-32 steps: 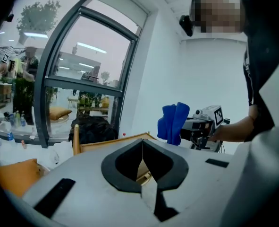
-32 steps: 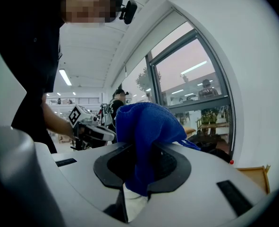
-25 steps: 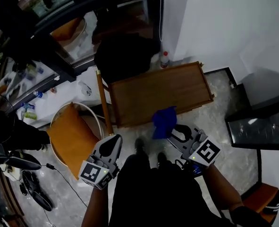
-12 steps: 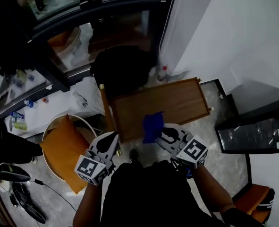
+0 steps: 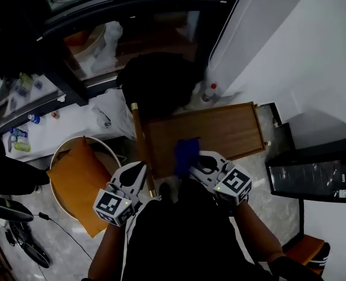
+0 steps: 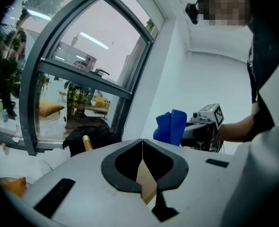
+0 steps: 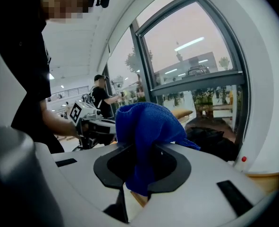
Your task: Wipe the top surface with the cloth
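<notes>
A blue cloth (image 5: pixel 186 155) is pinched in my right gripper (image 5: pixel 197 163), which hovers over the near edge of the wooden table top (image 5: pixel 219 130). In the right gripper view the blue cloth (image 7: pixel 146 126) bunches up out of the shut jaws. My left gripper (image 5: pixel 139 170) is held at the table's near left corner with its jaws shut and nothing between them. From the left gripper view the blue cloth (image 6: pixel 171 127) and the right gripper (image 6: pixel 203 122) show ahead to the right.
A round basket with an orange cushion (image 5: pixel 79 174) sits on the floor to the left. A dark bundle (image 5: pixel 158 84) lies beyond the table, with a bottle (image 5: pixel 208 92) by the white wall. A black glass-topped unit (image 5: pixel 313 177) stands to the right.
The view has shifted, and both grippers have come in closer to the table's near edge. The right gripper still carries the blue cloth, now over the wooden top's edge.
</notes>
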Demonstrator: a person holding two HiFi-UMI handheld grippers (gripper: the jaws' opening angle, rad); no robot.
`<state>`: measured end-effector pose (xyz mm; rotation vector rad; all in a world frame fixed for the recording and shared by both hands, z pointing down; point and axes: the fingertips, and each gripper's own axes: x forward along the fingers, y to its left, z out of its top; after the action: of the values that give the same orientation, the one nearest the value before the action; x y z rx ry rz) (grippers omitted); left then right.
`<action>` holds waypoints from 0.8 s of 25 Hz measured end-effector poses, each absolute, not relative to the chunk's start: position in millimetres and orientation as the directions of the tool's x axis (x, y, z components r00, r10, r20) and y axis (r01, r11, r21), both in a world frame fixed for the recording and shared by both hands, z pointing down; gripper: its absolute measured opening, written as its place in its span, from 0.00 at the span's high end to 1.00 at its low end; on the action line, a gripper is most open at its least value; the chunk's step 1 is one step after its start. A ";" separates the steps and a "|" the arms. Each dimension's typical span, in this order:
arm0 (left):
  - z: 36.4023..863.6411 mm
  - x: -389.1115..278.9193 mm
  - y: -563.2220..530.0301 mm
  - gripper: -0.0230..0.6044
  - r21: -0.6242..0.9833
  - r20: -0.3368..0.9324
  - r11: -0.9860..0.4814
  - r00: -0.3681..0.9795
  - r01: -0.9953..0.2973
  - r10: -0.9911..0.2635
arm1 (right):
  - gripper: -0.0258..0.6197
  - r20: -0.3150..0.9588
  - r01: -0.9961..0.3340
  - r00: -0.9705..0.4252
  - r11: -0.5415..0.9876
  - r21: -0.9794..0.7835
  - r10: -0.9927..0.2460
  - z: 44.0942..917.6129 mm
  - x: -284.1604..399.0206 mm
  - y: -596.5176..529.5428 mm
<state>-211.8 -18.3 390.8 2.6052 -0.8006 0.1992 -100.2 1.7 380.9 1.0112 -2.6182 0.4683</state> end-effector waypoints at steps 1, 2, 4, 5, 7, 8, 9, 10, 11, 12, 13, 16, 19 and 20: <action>392.6 -212.4 -21.3 0.94 0.337 0.259 -0.745 0.817 -0.576 -0.514 | 0.86 0.379 -0.683 -0.716 0.701 -0.205 -0.586 383.4 -101.6 -5.7; 394.2 -212.5 -25.0 0.94 0.334 0.269 -0.738 0.809 -0.587 -0.522 | 0.86 0.377 -0.677 -0.722 0.703 -0.216 -0.579 386.1 -102.9 -13.5; 396.4 -211.8 -33.9 0.94 0.329 0.288 -0.721 0.792 -0.610 -0.539 | 0.86 0.378 -0.661 -0.738 0.713 -0.236 -0.559 392.4 -105.9 -29.4; 397.1 -210.9 -38.5 0.94 0.325 0.297 -0.713 0.783 -0.621 -0.547 | 0.86 0.378 -0.651 -0.747 0.718 -0.246 -0.547 396.1 -107.7 -37.3; 397.5 -207.6 -46.5 0.94 0.321 0.314 -0.698 0.767 -0.640 -0.559 | 0.86 0.382 -0.635 -0.760 0.726 -0.264 -0.526 405.0 -110.9 -52.8; 397.5 -205.7 -49.8 0.94 0.319 0.322 -0.691 0.760 -0.649 -0.565 | 0.86 0.389 -0.628 -0.765 0.729 -0.272 -0.514 410.5 -112.6 -59.8; 397.6 -204.3 -53.1 0.94 0.317 0.331 -0.683 0.752 -0.658 -0.570 | 0.86 0.401 -0.621 -0.768 0.733 -0.278 -0.499 416.5 -114.6 -66.1; 398.5 -203.0 -56.5 0.94 0.314 0.341 -0.675 0.743 -0.668 -0.576 | 0.86 0.413 -0.614 -0.771 0.737 -0.283 -0.484 422.5 -116.5 -72.1; 400.0 -201.8 -60.0 0.94 0.312 0.354 -0.665 0.733 -0.679 -0.582 | 0.86 0.422 -0.606 -0.775 0.742 -0.286 -0.471 428.3 -118.1 -78.0; 402.4 -200.4 -63.2 0.94 0.309 0.369 -0.654 0.721 -0.690 -0.586 | 0.86 0.427 -0.599 -0.779 0.746 -0.291 -0.459 434.0 -119.0 -83.7; 405.4 -199.0 -65.8 0.94 0.308 0.384 -0.643 0.710 -0.702 -0.591 | 0.86 0.430 -0.593 -0.783 0.747 -0.301 -0.449 439.9 -119.2 -89.1; 416.0 -196.3 -74.7 0.94 0.309 0.425 -0.600 0.671 -0.738 -0.608 | 0.86 0.451 -0.587 -0.785 0.742 -0.325 -0.424 462.5 -119.1 -106.2; 431.2 -197.0 -86.2 0.94 0.319 0.475 -0.534 0.619 -0.783 -0.625 | 0.86 0.487 -0.588 -0.775 0.741 -0.324 -0.402 491.0 -121.9 -127.5; 436.0 -197.4 -87.4 0.94 0.324 0.492 -0.513 0.604 -0.795 -0.627 | 0.86 0.498 -0.586 -0.774 0.739 -0.333 -0.390 501.1 -125.1 -132.1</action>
<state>-197.4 -87.4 436.0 2.3088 -1.1224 0.4276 -125.1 -132.1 501.1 0.7486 -2.5414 0.6765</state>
